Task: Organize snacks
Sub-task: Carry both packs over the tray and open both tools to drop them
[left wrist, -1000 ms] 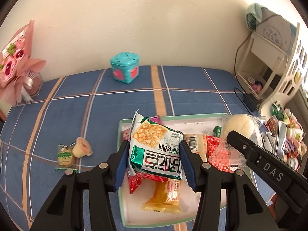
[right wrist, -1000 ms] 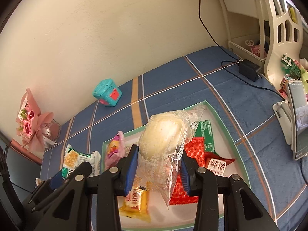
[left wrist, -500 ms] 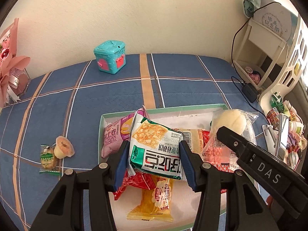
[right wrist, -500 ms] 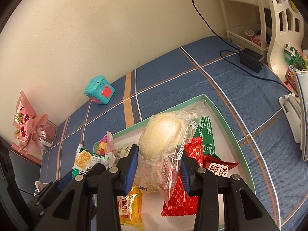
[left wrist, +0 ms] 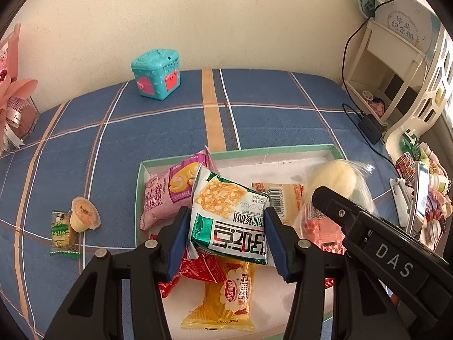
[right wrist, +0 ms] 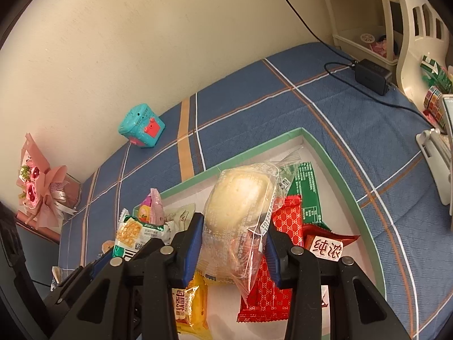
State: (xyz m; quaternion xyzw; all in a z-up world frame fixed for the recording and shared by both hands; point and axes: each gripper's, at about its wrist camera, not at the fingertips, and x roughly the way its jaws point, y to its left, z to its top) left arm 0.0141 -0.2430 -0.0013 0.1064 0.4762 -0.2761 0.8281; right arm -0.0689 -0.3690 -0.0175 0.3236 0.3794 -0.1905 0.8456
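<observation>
Mostly done: green-rimmed white cardboard tray (left wrist: 283, 150) on the blue plaid counter holds several packets. Left gripper (left wrist: 225, 242) jaws clamp a green-and-white cracker packet (left wrist: 229, 218), right gripper (right wrist: 233, 246) jaws clamp a clear-bagged pale bun (right wrist: 240, 198); both over the tray. Left: orange jelly cup (left wrist: 84, 214) and small green candy packet (left wrist: 62, 233) outside the tray's left edge.

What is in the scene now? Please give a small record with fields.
left tool: shut on green cracker packet
right tool: shut on clear bag with pale bun
tray: green rim, holds pink, yellow and red snack packets
outside tray: jelly cup and small green packet on blue checked cloth
by wall: teal toy box
</observation>
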